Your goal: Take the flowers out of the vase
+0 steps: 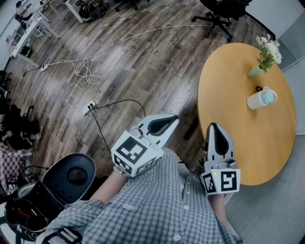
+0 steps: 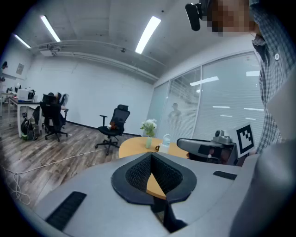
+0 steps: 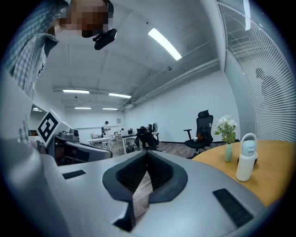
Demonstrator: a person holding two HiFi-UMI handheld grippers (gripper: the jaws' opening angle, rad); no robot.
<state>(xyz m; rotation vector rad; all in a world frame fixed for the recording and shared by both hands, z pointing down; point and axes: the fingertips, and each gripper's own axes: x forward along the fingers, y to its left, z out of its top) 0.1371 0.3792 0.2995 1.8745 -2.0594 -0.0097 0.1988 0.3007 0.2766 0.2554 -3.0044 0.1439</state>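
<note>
White flowers (image 1: 269,49) stand in a pale green vase (image 1: 255,71) at the far side of the round wooden table (image 1: 228,81). Both grippers are held close to the person's body, well short of the vase. My left gripper (image 1: 175,119) hangs over the floor left of the table, shut and empty. My right gripper (image 1: 213,126) reaches just over the table's near edge, also shut with nothing in it. In the left gripper view the flowers (image 2: 149,125) show far ahead beyond the shut jaws. In the right gripper view the flowers (image 3: 226,125) and vase (image 3: 228,152) stand to the right.
A white bottle with a blue cap (image 1: 261,99) and a small dark object (image 1: 259,88) sit near the vase. A black office chair (image 1: 220,13) stands beyond the table. Cables (image 1: 85,78) trail over the wood floor. A black seat (image 1: 69,177) is at lower left.
</note>
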